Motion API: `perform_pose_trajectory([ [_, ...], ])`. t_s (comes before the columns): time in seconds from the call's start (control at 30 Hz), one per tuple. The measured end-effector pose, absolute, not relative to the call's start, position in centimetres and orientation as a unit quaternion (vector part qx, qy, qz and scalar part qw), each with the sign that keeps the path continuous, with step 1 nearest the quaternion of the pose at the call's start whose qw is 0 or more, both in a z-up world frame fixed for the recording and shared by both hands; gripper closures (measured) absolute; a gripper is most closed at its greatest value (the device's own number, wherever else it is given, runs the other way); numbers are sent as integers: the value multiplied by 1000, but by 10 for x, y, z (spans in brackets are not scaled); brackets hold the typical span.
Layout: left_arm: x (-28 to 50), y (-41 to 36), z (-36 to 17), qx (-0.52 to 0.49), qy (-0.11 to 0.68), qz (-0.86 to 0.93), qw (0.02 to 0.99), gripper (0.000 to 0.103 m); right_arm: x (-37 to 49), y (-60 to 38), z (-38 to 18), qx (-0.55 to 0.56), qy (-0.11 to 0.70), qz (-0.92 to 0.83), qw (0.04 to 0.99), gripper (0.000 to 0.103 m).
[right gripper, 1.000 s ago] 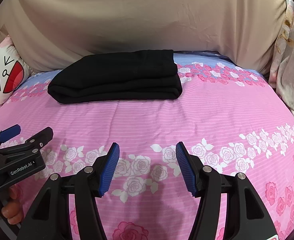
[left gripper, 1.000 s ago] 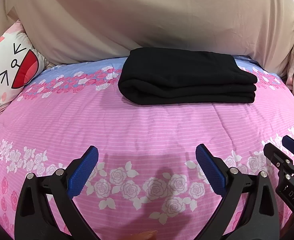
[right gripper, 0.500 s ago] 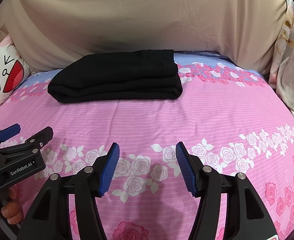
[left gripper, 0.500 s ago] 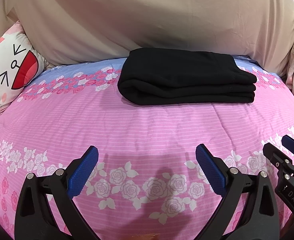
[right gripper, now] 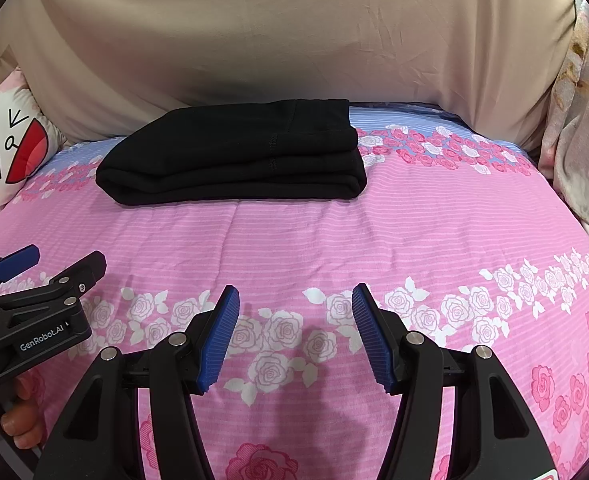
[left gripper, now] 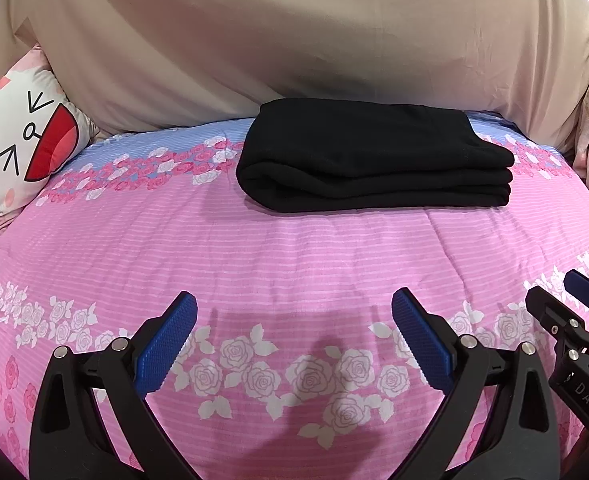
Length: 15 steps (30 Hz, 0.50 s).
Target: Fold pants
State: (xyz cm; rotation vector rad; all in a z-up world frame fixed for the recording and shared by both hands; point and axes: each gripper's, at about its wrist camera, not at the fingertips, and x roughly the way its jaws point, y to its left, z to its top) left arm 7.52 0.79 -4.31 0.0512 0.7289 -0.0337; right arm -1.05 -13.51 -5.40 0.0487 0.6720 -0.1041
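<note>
Black pants (left gripper: 374, 156) lie folded in a soft, thick bundle at the far side of the bed (left gripper: 294, 248), on its pink cover with white roses. My left gripper (left gripper: 294, 344) and right gripper (right gripper: 294, 336) hang near me, both with ridged blue fingers (right gripper: 220, 340) spread apart, holding nothing.

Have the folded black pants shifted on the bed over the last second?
No. The black pants keep the same place against the cartoon pillow and the blue band of the bedspread in both views.
</note>
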Motion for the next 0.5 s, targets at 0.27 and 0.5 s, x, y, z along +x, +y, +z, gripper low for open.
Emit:
perform_pose_trajectory([
  [0.27,75,11,-43,17,353,-16,935,7,-10,-135,-54,24,329,-51,943,45],
  [0.5,80,11,-47,13,368,-17,930,8,-10,-136,-54,24,328,-51,943,45],
])
